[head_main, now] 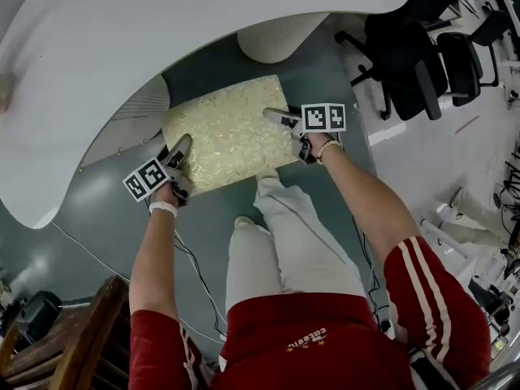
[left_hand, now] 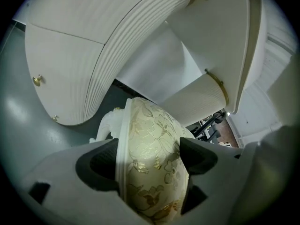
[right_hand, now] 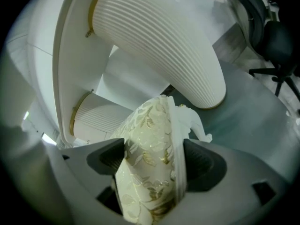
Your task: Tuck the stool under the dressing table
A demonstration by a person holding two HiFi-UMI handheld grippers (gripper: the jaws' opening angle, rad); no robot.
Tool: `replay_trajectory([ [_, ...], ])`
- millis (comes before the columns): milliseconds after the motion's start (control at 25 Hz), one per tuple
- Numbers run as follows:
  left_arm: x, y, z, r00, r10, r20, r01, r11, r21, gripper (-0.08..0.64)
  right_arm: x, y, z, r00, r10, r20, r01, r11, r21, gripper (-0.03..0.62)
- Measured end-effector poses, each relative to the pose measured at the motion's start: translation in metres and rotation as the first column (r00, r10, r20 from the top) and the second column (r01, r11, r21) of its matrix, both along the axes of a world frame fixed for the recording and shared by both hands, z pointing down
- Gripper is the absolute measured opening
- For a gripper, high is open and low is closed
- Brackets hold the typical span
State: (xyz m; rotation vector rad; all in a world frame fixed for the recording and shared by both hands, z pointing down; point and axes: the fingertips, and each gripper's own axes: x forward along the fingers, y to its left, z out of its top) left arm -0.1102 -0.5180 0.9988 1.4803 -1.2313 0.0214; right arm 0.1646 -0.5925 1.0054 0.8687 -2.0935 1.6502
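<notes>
The stool point(head_main: 227, 132) has a cream, gold-patterned cushion and a white frame, and it sits at the mouth of the gap under the white dressing table point(head_main: 162, 23). My left gripper point(head_main: 180, 149) clamps the seat's left edge. My right gripper point(head_main: 284, 119) clamps its right edge. In the left gripper view the seat point(left_hand: 150, 125) fills the space between the pads of the left gripper point(left_hand: 152, 158), one pad on the white rim and one on the cushion. The right gripper point(right_hand: 154, 161) holds the seat point(right_hand: 152, 121) the same way. A carved white stool leg point(right_hand: 197, 123) shows beyond it.
Ribbed white pedestals point(head_main: 272, 39) point(head_main: 134, 112) flank the gap under the table. Black office chairs point(head_main: 422, 55) stand at the right. A wooden chair point(head_main: 65, 340) is at the lower left. Cables point(head_main: 195, 266) run over the teal floor beside the person's legs point(head_main: 276, 242).
</notes>
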Motion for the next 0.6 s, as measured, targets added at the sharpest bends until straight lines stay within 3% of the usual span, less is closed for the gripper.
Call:
replay_trajectory([
  [240,-0.022,-0.019,0.024,1.000,0.000,0.018,-0.002,0.997,0.075,0.411,-0.026,-0.021,0.018,1.000,-0.010,0.006,0.009,0.995,0.102,0.396],
  [440,-0.026,-0.020,0.047,1.000,-0.015,-0.010,0.016,0.995,0.097,0.416,-0.032,-0.028,0.031,0.999,-0.039,-0.006,0.039,0.989,0.145,0.391],
  [600,-0.022,-0.015,0.048,1.000,0.018,-0.015,-0.017,0.997,0.081,0.421,-0.026,-0.024,0.027,0.997,-0.030,-0.069,0.041,0.984,0.175,0.393],
])
